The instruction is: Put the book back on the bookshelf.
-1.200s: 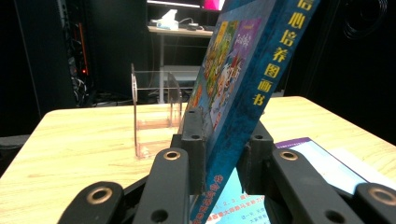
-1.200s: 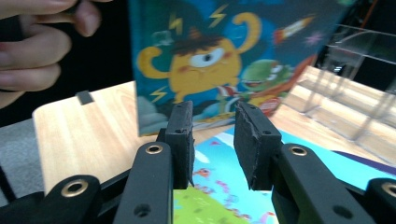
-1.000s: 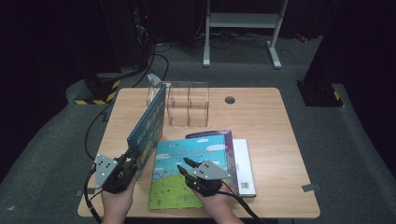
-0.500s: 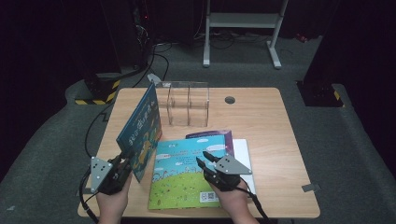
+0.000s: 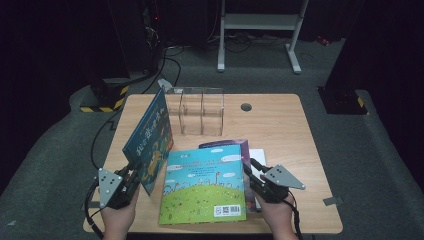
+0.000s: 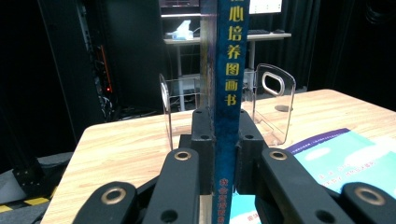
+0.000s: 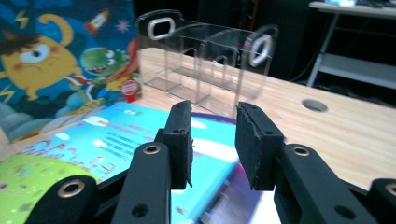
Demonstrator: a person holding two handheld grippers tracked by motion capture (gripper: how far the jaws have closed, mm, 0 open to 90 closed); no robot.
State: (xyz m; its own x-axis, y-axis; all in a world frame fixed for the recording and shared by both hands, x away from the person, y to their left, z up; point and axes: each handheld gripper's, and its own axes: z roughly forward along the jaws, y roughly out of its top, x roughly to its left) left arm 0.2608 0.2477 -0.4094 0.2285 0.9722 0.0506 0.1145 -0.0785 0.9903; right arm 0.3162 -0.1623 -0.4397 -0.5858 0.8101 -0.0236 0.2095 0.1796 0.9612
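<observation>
Left gripper view looks straight along the spine of a blue picture book [image 6: 227, 112], which stands on edge between the two black fingers [image 6: 201, 149]; they pinch it at its lower spine, tight against both covers. Held that way, upright and spine toward the hand, the book seems lined up for one of the slots of the clear plastic book rack [image 6: 271, 100] just beyond it. In the high view the left gripper [image 5: 120, 186] sits at the near left corner of the surface [image 5: 280, 120], with the book [image 5: 150, 142] leaning up and away toward the rack [image 5: 196, 111].

A second picture book [image 5: 205, 185], green and sky blue, lies flat just to the right, on top of a purple one [image 5: 243, 144] and a white one [image 5: 257, 155], probably waiting their turn. The right gripper [image 5: 256, 175] hangs at the right edge of that stack, fingers [image 7: 181, 135] spread a little with nothing between them, as the right gripper view shows.

The surface is a light wooden tabletop with a round cable hole [image 5: 245, 107] behind the rack. Around it are grey carpet [image 5: 60, 150], a white metal frame [image 5: 260, 30] and dark equipment with trailing cables [image 5: 165, 60].
</observation>
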